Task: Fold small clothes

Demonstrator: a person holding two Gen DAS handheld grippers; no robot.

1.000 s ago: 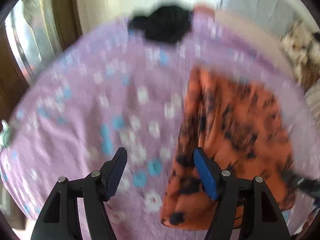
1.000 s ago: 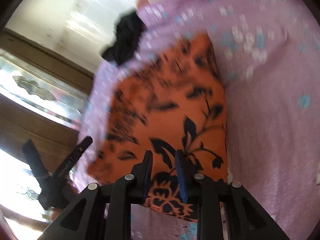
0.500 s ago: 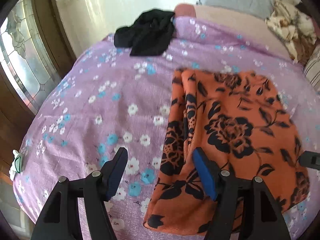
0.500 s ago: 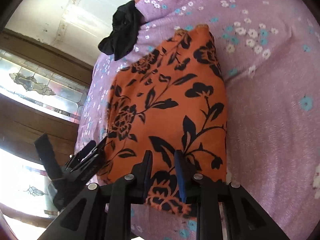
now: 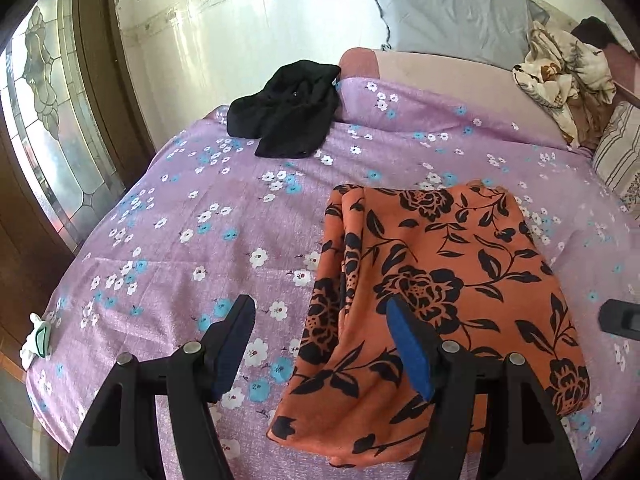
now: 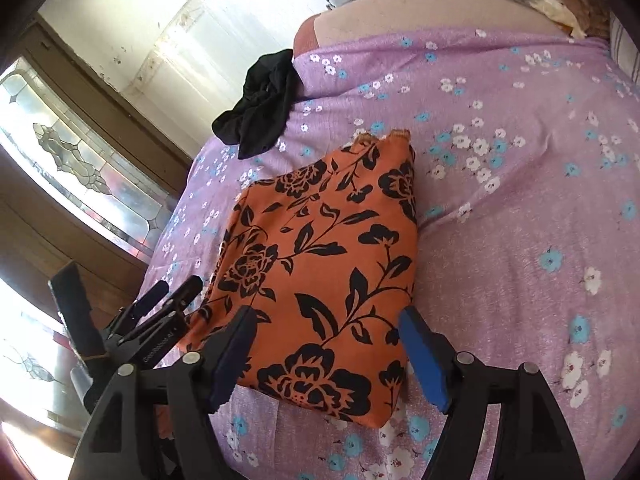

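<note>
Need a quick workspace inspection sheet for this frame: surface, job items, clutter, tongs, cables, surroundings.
Surface: purple floral bedsheet, lightly creased.
Job's things: orange floral cloth folded flat near the front edge; black garment crumpled at the far edge, unfolded.
Clutter: patterned bundle and striped pillow at the far right; small white-green object at the sheet's left edge.
Tongs: left tongs open, empty, straddling the cloth's left edge; right tongs open, empty, over its near edge.
Cables: nothing seen.
Surroundings: leaded-glass window in a wooden frame, white wall, grey pillow.
</note>
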